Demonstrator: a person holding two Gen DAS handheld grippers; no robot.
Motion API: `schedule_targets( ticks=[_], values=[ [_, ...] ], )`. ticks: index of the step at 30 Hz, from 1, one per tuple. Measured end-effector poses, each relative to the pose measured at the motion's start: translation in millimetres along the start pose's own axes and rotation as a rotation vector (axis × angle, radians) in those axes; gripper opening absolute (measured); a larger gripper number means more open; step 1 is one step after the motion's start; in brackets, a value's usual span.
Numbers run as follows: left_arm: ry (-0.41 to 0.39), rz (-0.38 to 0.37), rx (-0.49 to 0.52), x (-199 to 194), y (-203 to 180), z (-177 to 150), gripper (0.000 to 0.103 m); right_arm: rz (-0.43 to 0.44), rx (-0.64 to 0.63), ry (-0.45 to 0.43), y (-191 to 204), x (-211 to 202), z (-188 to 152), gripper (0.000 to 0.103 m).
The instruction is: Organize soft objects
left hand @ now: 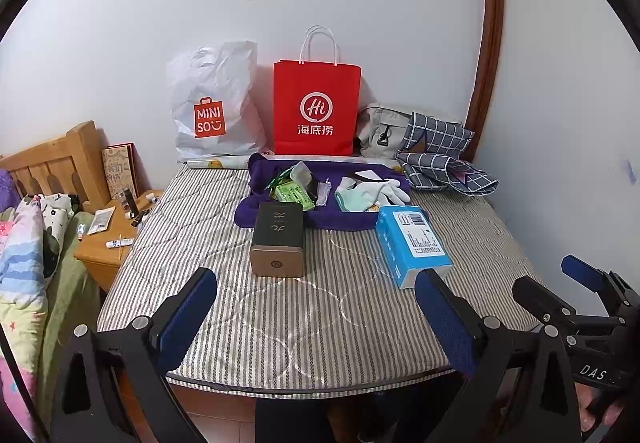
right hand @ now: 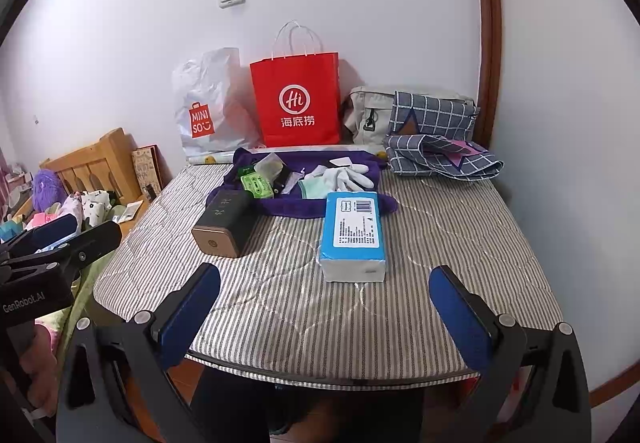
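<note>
Gloves (left hand: 390, 190), white and limp, lie on the purple towel (left hand: 344, 219) near the mattress (left hand: 280, 315) far edge; I'd pinch their bunched middle. Left gripper (left hand: 316, 317) and right gripper (right hand: 324, 313) hover spread, empty, at the near edge.

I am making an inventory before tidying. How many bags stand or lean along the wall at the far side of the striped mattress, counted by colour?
Red paper bag with white handles: 1
White plastic bag with orange logo: 1
Beige fabric bag: 1
Total: 3
</note>
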State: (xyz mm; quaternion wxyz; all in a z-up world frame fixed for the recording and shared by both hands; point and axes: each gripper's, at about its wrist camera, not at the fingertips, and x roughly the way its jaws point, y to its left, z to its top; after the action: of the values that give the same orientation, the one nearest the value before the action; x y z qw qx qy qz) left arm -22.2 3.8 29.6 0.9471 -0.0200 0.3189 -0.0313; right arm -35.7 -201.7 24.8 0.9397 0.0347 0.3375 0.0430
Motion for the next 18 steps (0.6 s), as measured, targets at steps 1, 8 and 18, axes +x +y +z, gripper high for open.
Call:
schedule_targets(
  ticks=[1,8,18],
  values=[
    [0.0,-0.001,-0.001,-0.5,0.6,0.1,0.1,0.0,0.0,0.0,0.6,0.0,0.0,0.102],
    [0.0,-0.002,-0.001,-0.2,0.6,-0.3,0.1,-0.004,-0.001,-0.004,1.8,-1.5,-0.6,0.102],
    [-0.001,-0.009,-0.002,-0.1,0.8,0.7,0.1,-0.005,0.0,-0.002,1.5,-1.5,-1.0,0.102]
  ],
)
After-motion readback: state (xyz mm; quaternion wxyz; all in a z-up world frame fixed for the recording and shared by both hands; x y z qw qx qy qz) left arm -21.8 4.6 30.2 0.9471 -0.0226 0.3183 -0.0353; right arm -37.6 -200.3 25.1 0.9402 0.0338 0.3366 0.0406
